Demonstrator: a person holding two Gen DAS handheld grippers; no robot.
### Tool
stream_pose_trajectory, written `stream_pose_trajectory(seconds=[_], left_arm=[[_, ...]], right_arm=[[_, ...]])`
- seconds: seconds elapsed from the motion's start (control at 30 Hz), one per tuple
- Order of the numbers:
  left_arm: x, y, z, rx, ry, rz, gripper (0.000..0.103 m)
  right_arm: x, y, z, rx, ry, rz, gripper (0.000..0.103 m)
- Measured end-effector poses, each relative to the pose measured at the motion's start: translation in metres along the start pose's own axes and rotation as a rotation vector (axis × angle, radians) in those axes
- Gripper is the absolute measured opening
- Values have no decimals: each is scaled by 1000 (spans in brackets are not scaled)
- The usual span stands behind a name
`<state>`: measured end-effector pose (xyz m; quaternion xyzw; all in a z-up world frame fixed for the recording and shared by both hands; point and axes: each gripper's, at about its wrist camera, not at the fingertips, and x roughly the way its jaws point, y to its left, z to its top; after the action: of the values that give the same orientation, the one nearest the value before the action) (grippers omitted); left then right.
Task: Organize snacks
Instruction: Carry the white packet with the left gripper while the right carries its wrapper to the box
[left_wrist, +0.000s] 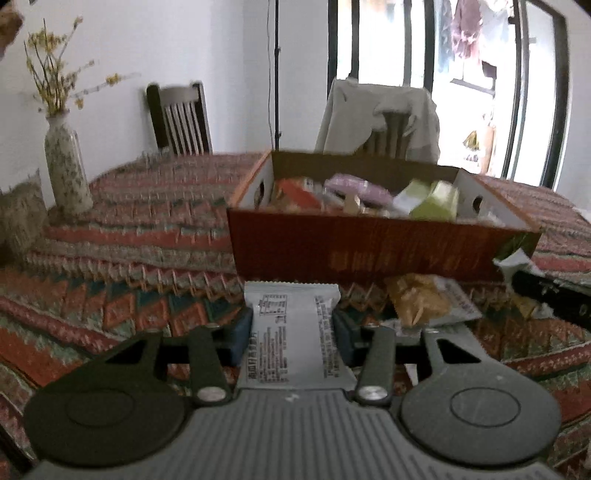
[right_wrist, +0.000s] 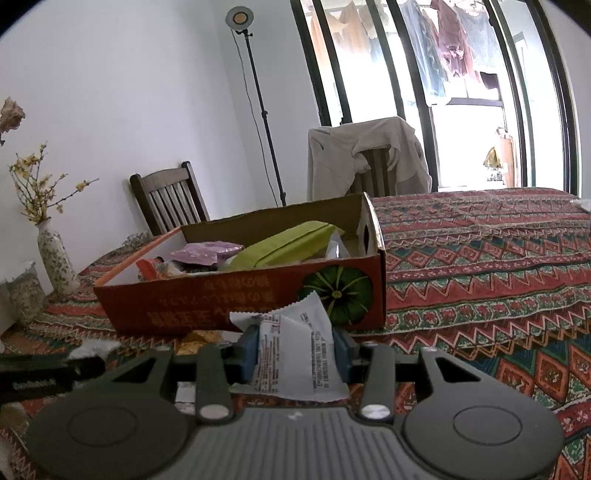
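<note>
My left gripper (left_wrist: 291, 332) is shut on a white snack packet (left_wrist: 291, 332), held above the patterned tablecloth just in front of the red cardboard box (left_wrist: 365, 251). My right gripper (right_wrist: 295, 350) is shut on another white snack packet (right_wrist: 299, 354), crumpled, near the box's front right corner (right_wrist: 258, 302). The box holds several snacks: a purple pack (left_wrist: 358, 186), green packs (right_wrist: 284, 243) and orange ones (left_wrist: 295, 194). A yellow snack pack (left_wrist: 421, 299) lies on the cloth before the box. The other gripper's dark body (left_wrist: 546, 295) shows at right.
A flowered vase (left_wrist: 66, 173) with yellow twigs stands at the table's left. Two chairs (left_wrist: 181, 118) stand behind the table; one has a beige garment (right_wrist: 369, 158) over it. A lamp stand (right_wrist: 258, 107) is by the wall. A container of grain (right_wrist: 24, 295) sits far left.
</note>
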<state>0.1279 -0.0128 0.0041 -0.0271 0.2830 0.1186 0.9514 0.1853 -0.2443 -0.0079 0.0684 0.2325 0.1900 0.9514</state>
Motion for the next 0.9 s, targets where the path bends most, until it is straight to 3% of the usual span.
stream_pose_trajectory(seconds=[0.23,0.47,0.9], left_arm=[[-16,3,19,0,-93,-16,47],[-20,-2,44,3,-178,-41,47],[27,-13,100,-48,-239,-30,47]], right_arm=[[-16,13,6,-53,-77,-12,41],[-26,29,40,-110,-145,-17,41],[32,36,100,-108,-197,-78,41]])
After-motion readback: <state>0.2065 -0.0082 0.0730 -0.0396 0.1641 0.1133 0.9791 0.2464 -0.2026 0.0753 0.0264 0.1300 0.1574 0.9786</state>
